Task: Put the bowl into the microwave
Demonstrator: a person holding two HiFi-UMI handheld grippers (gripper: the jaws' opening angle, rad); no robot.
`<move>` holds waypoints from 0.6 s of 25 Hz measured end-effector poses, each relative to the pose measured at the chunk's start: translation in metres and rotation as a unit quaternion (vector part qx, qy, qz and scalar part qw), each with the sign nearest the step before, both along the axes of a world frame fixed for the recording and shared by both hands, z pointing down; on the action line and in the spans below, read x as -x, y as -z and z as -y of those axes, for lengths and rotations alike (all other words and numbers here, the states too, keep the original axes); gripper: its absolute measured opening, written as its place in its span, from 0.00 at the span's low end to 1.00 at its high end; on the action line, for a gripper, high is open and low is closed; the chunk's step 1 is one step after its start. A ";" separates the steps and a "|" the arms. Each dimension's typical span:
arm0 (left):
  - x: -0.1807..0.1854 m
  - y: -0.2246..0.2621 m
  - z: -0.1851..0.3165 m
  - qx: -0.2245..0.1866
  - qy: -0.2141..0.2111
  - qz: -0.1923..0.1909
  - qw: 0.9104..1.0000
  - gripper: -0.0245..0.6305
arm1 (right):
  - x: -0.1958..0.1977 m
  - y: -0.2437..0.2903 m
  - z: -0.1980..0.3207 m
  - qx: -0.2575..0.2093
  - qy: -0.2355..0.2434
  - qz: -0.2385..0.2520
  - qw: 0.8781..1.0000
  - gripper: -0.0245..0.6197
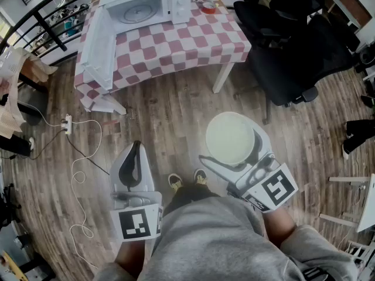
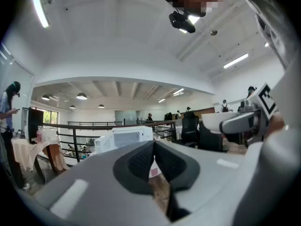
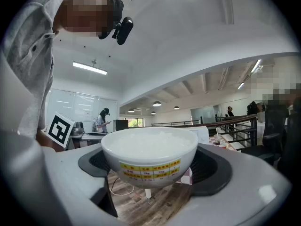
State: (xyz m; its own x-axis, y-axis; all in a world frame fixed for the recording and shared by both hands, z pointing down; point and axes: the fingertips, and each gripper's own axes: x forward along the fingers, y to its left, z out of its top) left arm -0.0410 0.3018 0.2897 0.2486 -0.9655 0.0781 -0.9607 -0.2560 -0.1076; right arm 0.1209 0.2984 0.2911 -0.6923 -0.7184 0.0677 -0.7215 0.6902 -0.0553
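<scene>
So the bowl [image 1: 229,138] isn't in the microwave [image 1: 146,4] yet. It's up in the air over the wood floor [image 1: 176,110], well short of the desk [image 1: 193,40]. The right tongs [image 1: 233,148] have it pinched from both sides. In the right gripper view the dark pads sit spread wide against the bowl's round wall on the left and right, with the bowl upright between them. It's a white bowl with a yellow label strip low on the side. The inside looks pale and whitish from above, and I honestly can't tell if there's anything in it.

The left tongs [image 1: 135,151] are pressed together with the tips touching and nothing between them. They hang over the floor off to the left, apart from the bowl.

The microwave is white and sits at the far left end of the desk on a red-and-white checkered cloth. Its door [image 1: 96,45] is swung wide open toward the left, and you can see the round turntable inside. In the left gripper view it's straight ahead past the closed tips.

A black office chair [image 1: 293,57] stands just right of the desk. A white power strip [image 1: 67,123] with a trailing cable lies on the floor at left. The person's shoes [image 1: 174,182] peek out between the two tongs.
</scene>
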 end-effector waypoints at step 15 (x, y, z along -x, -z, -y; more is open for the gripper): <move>0.015 -0.004 -0.001 0.004 -0.010 -0.007 1.000 0.05 | 0.022 0.006 -0.003 0.000 0.000 0.006 1.000 0.81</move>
